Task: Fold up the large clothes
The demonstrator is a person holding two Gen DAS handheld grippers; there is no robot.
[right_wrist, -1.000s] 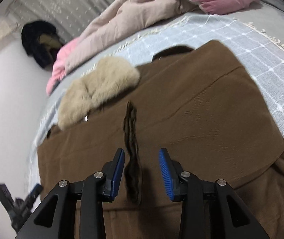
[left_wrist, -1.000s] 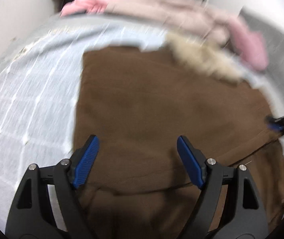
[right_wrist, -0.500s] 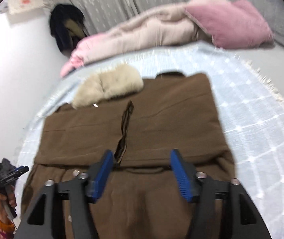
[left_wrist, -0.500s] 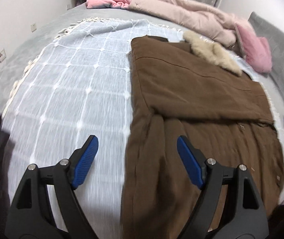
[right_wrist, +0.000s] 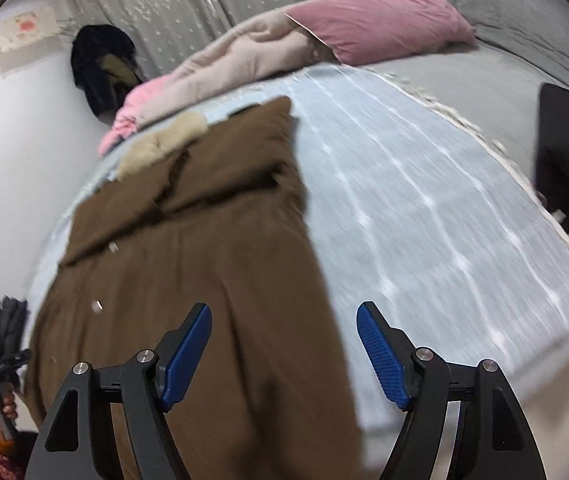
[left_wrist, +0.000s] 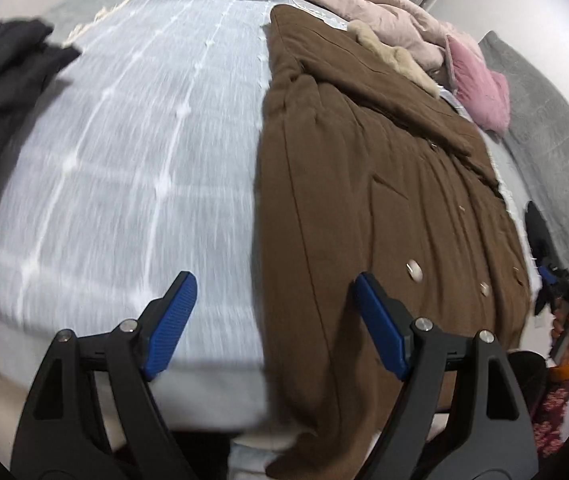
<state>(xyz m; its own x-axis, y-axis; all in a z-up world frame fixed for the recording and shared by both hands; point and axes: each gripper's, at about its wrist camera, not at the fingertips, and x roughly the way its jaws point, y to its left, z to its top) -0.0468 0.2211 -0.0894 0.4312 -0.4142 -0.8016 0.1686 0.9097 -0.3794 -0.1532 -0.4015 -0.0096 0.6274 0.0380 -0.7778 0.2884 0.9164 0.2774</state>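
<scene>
Motion blur smears the pale blue checked blanket in both views, and the brown coat hangs over the bed's near edge, its hem cut off. The left gripper stands spread, gripping nothing. The right gripper, narrower a second ago beside a dark strap, is opening, empty, farther back

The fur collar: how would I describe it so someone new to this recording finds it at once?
Start from the bed with the pale blue checked blanket. A long brown coat lies down one side of it. At the coat's far end, just before the heap of pink bedding, sits the fur collar: the only beige, fluffy patch, against smooth brown cloth.
</scene>
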